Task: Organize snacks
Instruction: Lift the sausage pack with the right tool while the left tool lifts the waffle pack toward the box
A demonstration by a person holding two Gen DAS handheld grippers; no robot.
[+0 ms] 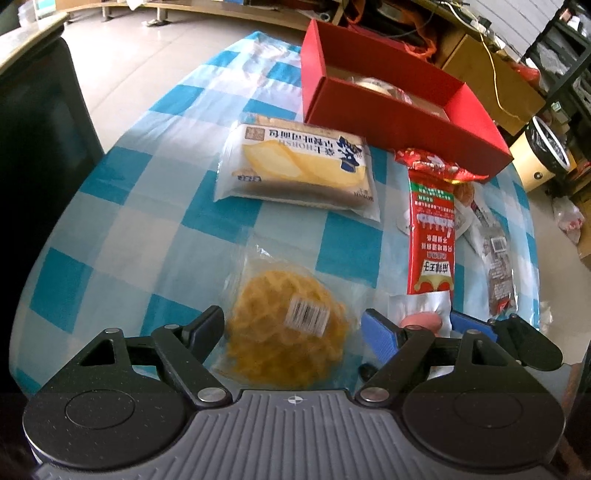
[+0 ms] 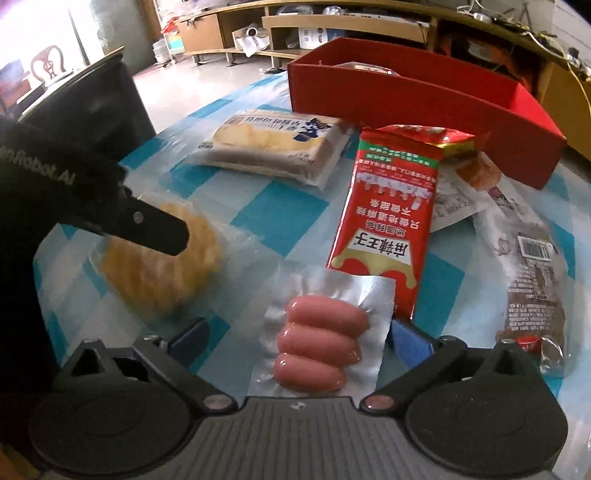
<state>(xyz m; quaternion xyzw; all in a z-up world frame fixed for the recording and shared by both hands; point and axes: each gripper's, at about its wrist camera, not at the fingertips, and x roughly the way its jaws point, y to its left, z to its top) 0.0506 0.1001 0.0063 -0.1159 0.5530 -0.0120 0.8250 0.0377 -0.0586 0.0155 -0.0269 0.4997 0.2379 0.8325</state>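
My left gripper (image 1: 293,326) is open, its fingers either side of a clear-wrapped yellow waffle cake (image 1: 286,325) lying on the checked tablecloth. My right gripper (image 2: 295,341) is open around a silver pack of pink sausages (image 2: 319,332). The left gripper's finger also shows over the waffle cake (image 2: 162,266) in the right wrist view. A bread pack (image 1: 299,166), a long red snack pack (image 1: 430,225) and a dark jerky pack (image 1: 496,262) lie farther out. A red box (image 1: 402,118) stands at the back with a wrapped snack inside.
The table with the blue-and-white checked cloth (image 1: 110,229) drops off at the left to a tiled floor. A black chair (image 2: 96,107) stands to the left. Wooden benches and cluttered shelves (image 2: 332,22) are behind the box.
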